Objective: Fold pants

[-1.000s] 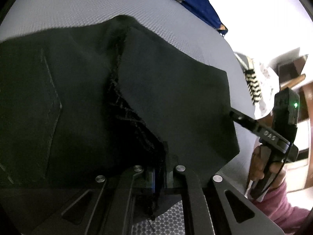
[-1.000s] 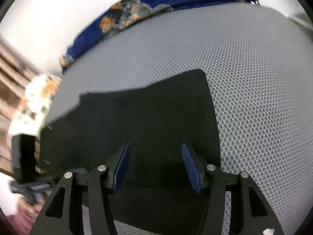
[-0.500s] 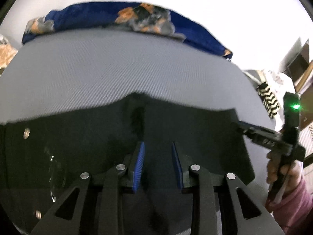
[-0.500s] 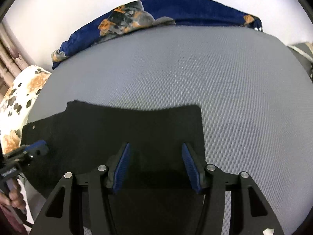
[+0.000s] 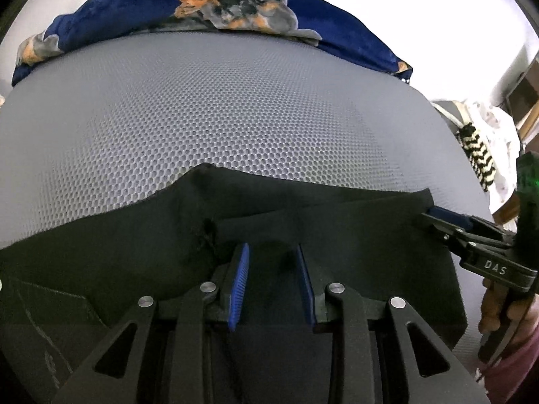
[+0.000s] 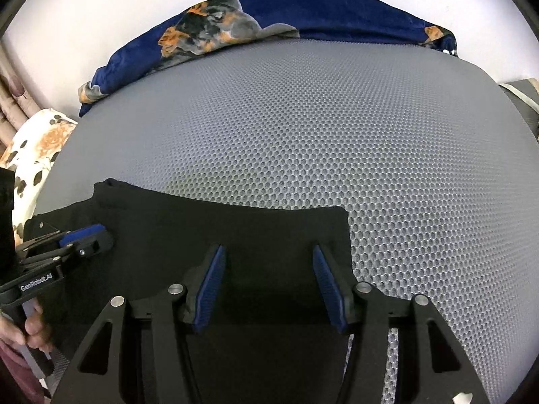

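1. Black pants (image 5: 337, 222) lie flat on the near part of a grey honeycomb-mesh surface (image 5: 235, 118), directly under both tools.
2. The left gripper (image 5: 274, 277) hangs over the cloth with its blue-padded fingers (image 5: 240, 282) parted by a modest gap and nothing between them; a frayed seam shows just to its left.
3. The right gripper (image 6: 267, 284) sits above the pants' right portion, its fingers spread wide and clamping nothing.
4. In the right wrist view the pants (image 6: 219, 229) end in a straight far edge and a square right corner, with bare mesh (image 6: 337, 118) beyond.
5. Each tool shows at the edge of the other's view, over the cloth's outer ends, with a hand on the handle.
6. At the far edge lies a dark blue blanket (image 6: 337, 10) with orange and grey patterning, against a white wall.
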Demonstrator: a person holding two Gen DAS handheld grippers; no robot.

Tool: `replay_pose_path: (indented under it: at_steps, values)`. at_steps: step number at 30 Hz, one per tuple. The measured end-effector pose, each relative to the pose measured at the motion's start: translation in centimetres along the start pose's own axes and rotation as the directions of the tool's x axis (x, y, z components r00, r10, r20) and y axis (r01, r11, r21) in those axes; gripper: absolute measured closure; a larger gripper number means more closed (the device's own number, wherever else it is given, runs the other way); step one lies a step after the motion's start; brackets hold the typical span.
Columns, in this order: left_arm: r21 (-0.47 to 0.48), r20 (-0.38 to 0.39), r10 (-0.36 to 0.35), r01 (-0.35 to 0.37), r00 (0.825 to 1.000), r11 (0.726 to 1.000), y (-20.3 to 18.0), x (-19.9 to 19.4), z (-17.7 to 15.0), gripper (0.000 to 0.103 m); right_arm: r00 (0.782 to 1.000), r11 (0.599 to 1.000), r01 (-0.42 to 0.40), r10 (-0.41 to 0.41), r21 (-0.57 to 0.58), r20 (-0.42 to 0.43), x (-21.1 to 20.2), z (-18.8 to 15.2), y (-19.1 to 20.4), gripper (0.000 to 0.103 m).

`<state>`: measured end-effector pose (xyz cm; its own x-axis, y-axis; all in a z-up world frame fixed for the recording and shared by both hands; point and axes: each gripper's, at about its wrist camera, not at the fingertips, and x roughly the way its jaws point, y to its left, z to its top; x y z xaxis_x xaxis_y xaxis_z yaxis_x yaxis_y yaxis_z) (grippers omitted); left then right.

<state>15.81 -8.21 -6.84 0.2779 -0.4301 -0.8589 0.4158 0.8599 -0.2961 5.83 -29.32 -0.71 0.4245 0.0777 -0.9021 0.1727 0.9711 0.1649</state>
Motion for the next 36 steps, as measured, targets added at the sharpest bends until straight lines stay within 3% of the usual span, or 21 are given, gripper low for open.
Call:
replay_pose_path:
  at_steps: [11, 14, 23, 27, 31, 36]
  values:
    - [-0.005, 0.006, 0.042, -0.042, 0.999, 0.999, -0.7, -0.8, -0.6, 0.066, 1.000, 1.000, 0.003, -0.003, 0.012, -0.029, -0.4, -1.2, 0.1, 0.047]
    - [-0.021, 0.016, 0.083, -0.083, 0.996, 0.996, -0.6, -1.6, -1.1, 0.065, 0.999, 1.000, 0.008, -0.008, 0.012, -0.049, -0.8, -2.4, 0.5, 0.047]
    - [-0.052, 0.085, 0.253, -0.250, 0.964, 0.967, 0.8, -6.4, -3.8, 0.063, 0.994, 0.998, -0.043, 0.040, -0.033, -0.100, -1.3, -5.3, 3.9, 0.045]
    - [-0.107, 0.099, 0.289, -0.279, 0.952, 0.954, 2.6, -8.8, -5.6, 0.055, 0.989, 0.992, -0.093, 0.082, -0.082, -0.126, -1.1, -6.2, 6.8, 0.045]
    - [-0.165, 0.088, 0.305, -0.288, 0.948, 0.943, 4.2, -10.4, -7.1, 0.055, 0.980, 0.980, -0.148, 0.128, -0.130, -0.152, -0.7, -6.9, 10.0, 0.045]
    - [-0.278, 0.112, 0.275, -0.235, 0.955, 0.931, 7.0, -13.3, -9.4, 0.054, 0.966, 0.960, -0.213, 0.181, -0.179, -0.184, -0.3, -7.6, 13.6, 0.045]
